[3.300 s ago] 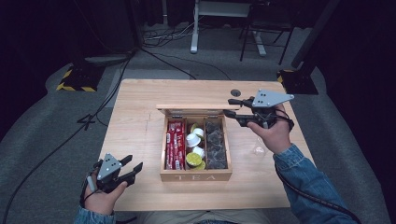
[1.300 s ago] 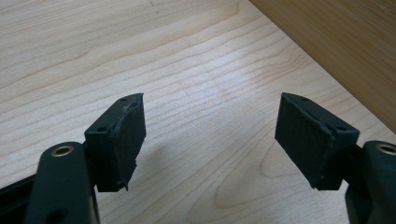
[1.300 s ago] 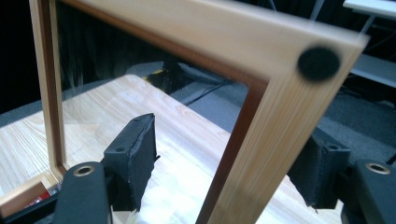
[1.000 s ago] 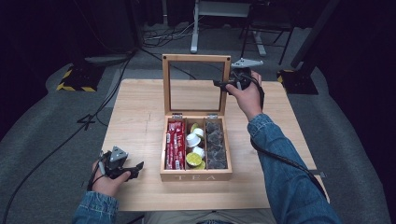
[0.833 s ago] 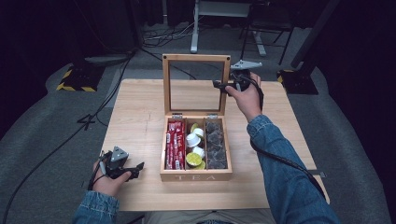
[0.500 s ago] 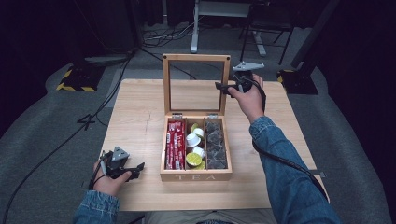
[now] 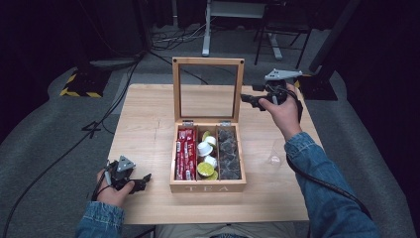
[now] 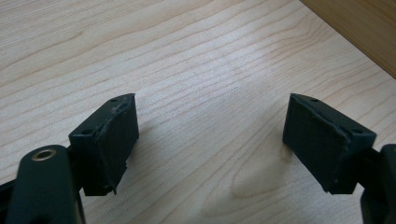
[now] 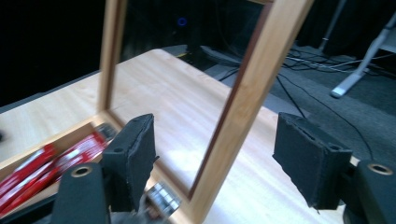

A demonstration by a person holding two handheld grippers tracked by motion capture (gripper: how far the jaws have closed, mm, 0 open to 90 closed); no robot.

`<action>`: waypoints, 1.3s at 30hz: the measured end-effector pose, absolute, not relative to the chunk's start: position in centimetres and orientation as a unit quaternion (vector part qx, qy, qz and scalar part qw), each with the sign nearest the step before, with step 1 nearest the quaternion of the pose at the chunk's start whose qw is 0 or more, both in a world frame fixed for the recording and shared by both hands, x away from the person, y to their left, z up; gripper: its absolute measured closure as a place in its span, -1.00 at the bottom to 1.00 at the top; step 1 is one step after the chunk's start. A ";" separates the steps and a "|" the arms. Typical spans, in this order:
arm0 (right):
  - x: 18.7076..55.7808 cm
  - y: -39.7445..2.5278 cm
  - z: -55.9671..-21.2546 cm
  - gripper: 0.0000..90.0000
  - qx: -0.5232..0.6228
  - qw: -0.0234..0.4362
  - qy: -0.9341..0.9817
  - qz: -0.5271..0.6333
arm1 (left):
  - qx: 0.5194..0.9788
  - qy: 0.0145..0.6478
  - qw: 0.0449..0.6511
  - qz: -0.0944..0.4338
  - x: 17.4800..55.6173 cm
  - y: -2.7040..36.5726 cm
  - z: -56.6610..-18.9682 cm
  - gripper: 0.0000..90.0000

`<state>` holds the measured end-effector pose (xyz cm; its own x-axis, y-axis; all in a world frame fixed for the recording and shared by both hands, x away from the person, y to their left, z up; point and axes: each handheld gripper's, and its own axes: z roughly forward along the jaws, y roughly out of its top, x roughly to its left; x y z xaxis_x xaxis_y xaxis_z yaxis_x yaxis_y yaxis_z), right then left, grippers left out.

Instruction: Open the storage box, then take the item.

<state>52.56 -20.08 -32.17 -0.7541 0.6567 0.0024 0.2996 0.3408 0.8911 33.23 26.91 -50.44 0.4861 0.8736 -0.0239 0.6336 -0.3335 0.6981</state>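
Beside the upright lid (image 7: 208, 89), right tongs (image 7: 250, 99) gape wide; left tongs (image 7: 141, 179) gape, tabletop-low.

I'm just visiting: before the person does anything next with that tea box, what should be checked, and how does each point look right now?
1. Lid of the tea box fully raised: ok, it stands upright.
2. Right gripper let go of the lid frame: ok, jaws apart around it.
3. Left gripper free: ok, open over bare table.
4. Compartments reachable: ok, red packets uncovered.
5. Lid stays up alone: cannot tell.
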 end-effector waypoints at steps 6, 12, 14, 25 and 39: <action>49.9 -20.7 -31.9 -0.22 0.276 0.159 0.810 0.493 | 0.798 0.474 0.327 0.180 33.3 26.8 -50.4 -0.63; 47.4 -20.4 -32.7 -0.16 0.246 0.138 0.830 0.480 | 0.797 0.474 0.328 0.182 33.3 26.8 -50.4 -0.63; 46.2 -19.9 -33.7 -0.13 0.231 0.127 0.844 0.467 | 0.797 0.474 0.327 0.182 33.3 26.8 -50.4 -0.63; 44.1 -16.8 -38.0 0.04 0.193 0.097 0.889 0.405 | 0.796 0.476 0.328 0.182 33.3 26.8 -50.4 -0.63; 44.5 -14.4 -41.4 0.02 0.197 0.082 0.909 0.357 | 0.797 0.475 0.326 0.181 33.2 26.8 -50.4 -0.63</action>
<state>44.48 -14.42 -41.39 -0.9087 0.4174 -0.0094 0.2997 0.6678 0.6813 33.20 26.79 -50.42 0.4834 0.8751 -0.0222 0.6394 -0.3357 0.6917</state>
